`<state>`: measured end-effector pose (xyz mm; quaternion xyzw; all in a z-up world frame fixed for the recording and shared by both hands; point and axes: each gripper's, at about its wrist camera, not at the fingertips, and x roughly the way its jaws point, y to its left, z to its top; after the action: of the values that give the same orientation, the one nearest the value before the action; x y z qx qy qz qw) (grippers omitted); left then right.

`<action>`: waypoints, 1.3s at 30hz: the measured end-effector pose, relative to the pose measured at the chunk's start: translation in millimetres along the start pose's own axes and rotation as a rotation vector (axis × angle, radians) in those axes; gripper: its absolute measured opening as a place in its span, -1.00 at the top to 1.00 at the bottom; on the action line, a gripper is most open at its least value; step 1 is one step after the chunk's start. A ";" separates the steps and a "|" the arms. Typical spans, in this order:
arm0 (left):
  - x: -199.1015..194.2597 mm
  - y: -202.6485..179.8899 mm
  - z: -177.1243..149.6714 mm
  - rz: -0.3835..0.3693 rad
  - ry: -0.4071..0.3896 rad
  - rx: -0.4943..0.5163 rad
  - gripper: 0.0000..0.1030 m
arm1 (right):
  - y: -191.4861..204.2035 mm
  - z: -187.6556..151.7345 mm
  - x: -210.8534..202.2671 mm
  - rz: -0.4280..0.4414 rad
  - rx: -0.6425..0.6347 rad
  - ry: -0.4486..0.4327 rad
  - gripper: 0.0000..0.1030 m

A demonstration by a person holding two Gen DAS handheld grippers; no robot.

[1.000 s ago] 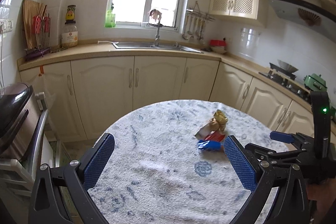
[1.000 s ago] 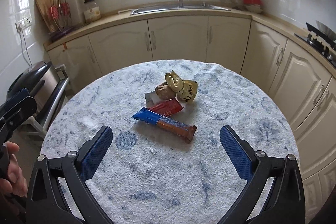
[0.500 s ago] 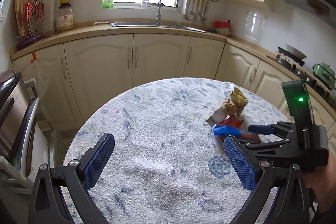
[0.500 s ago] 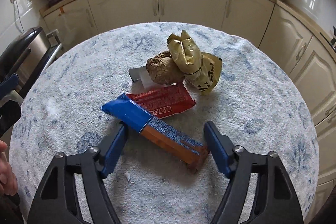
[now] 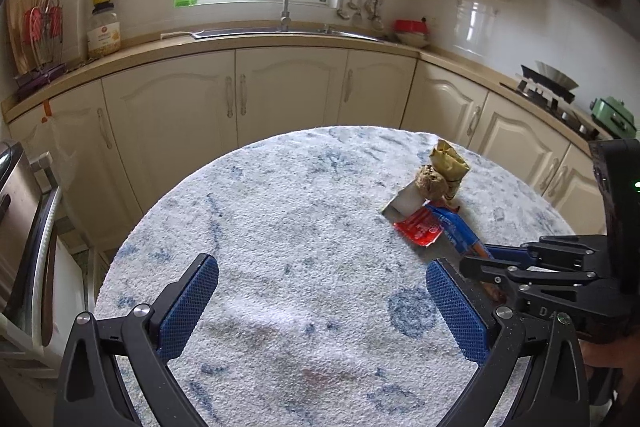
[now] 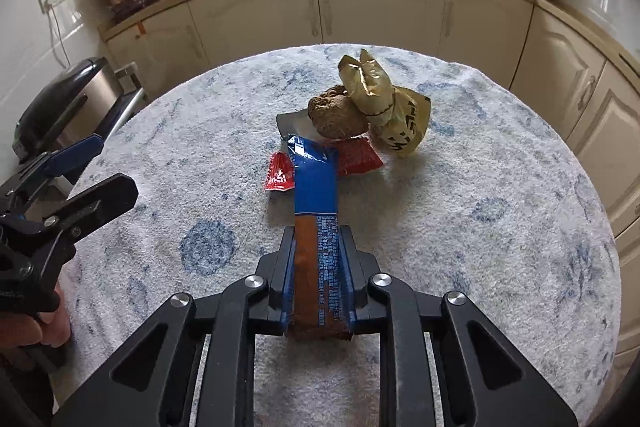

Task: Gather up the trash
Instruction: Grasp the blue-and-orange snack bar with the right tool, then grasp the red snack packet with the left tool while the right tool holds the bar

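Already the right gripper (image 6: 318,247) had just closed its blue-padded jaws on the brown end of the long blue-and-brown snack-bar wrapper (image 6: 316,195), which lay between them, its blue end reaching toward the heap. The left gripper (image 5: 322,301) hung wide open above bare cloth, holding nothing.

To do this step well, the lift should probably go straight up and slowly: the wrapper's far end seemed to overlap the flat red foil sachet (image 6: 354,157), and a sideways pull might drag that along or scatter the pile. The pinch sat near one end, so the free length would likely droop.

The pile lay near the middle of the round table under a nubbly white-and-blue towelling cloth (image 6: 500,235). It held glossy, crinkly film: a twisted gold foil packet (image 6: 374,85) standing up, its yellow printed part beside it, a rough brown crumpled ball (image 6: 336,113) leaning against it, and a grey flat wrapper (image 6: 292,121) tucked beneath. All looked light and slippery, so a firm, centred pinch seemed wise.
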<state>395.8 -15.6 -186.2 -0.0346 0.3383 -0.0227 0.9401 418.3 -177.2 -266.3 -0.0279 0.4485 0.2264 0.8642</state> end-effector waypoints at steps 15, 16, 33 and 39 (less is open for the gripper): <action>93.1 -70.0 41.6 -0.106 0.172 0.203 -0.98 | -58.3 -17.8 -41.5 0.038 0.244 -0.138 0.63; 102.9 -74.0 44.1 -0.105 0.193 0.202 -0.95 | -60.9 -17.7 -41.4 0.044 0.254 -0.144 0.63; 138.0 -86.8 57.8 -0.110 0.216 0.148 0.70 | -75.2 -22.6 -35.7 0.108 0.313 -0.170 0.63; 123.3 -82.1 48.7 -0.140 0.213 0.144 0.73 | -74.4 -23.6 -36.8 0.102 0.312 -0.173 0.63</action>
<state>520.2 -103.1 -220.4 0.0122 0.4306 -0.1161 0.8950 413.1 -263.3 -262.9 0.1488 0.4033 0.1993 0.8806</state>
